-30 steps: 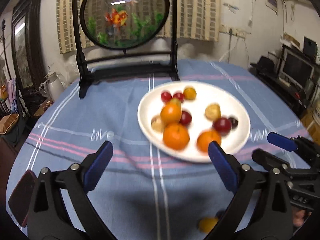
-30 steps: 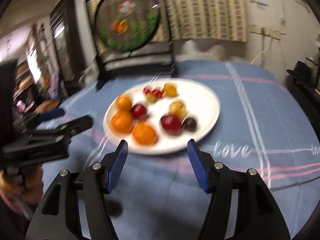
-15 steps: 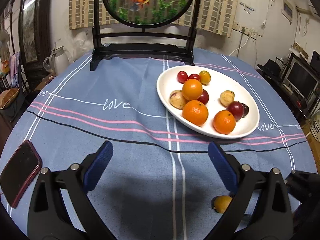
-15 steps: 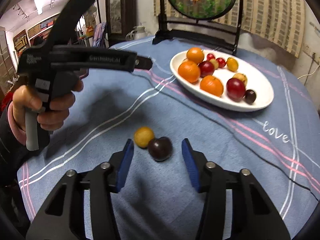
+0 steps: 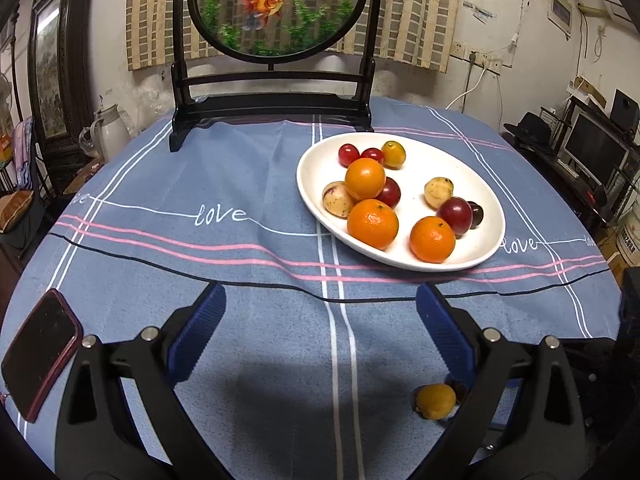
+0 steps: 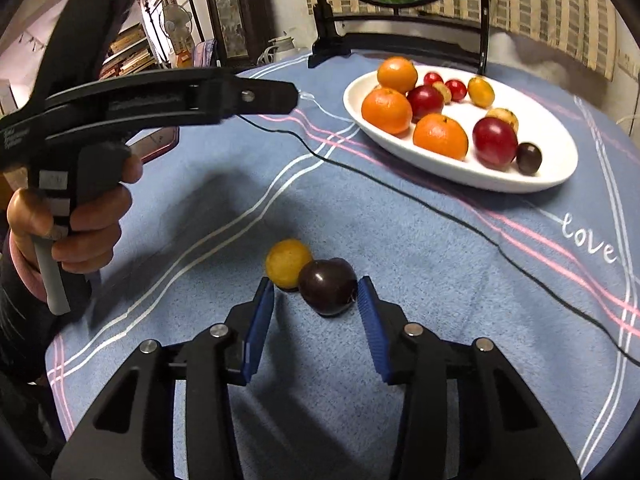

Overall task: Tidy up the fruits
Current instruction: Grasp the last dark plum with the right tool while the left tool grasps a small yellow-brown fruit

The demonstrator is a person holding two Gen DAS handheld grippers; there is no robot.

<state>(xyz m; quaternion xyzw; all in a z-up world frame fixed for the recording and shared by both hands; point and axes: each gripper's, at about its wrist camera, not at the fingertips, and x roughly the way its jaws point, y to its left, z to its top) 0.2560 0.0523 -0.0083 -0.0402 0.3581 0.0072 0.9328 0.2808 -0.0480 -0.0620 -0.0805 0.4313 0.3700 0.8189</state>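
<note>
Lived-in home room: clothed table [image 5: 240,184], goldfish screen ornament [image 5: 276,8], thermos [image 5: 110,132], computer monitor [image 5: 596,152], curtain [image 5: 416,12].

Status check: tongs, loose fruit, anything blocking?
Right tongs open, straddling dark plum. Left tongs open, empty. Yellow fruit touching the plum; may get nudged.

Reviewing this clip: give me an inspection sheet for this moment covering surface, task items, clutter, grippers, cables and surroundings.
Surface: blue tablecloth with pink, white and black stripes.
Task items: white plate holding oranges, plums and small fruits; dark plum and yellow fruit loose on the cloth, touching.
Clutter: phone at the left edge.
Grippers: right gripper open, straddling the dark plum; left gripper open, empty.
Cables: nothing seen on the table.
Surroundings: goldfish screen, kettle, monitor.
</note>
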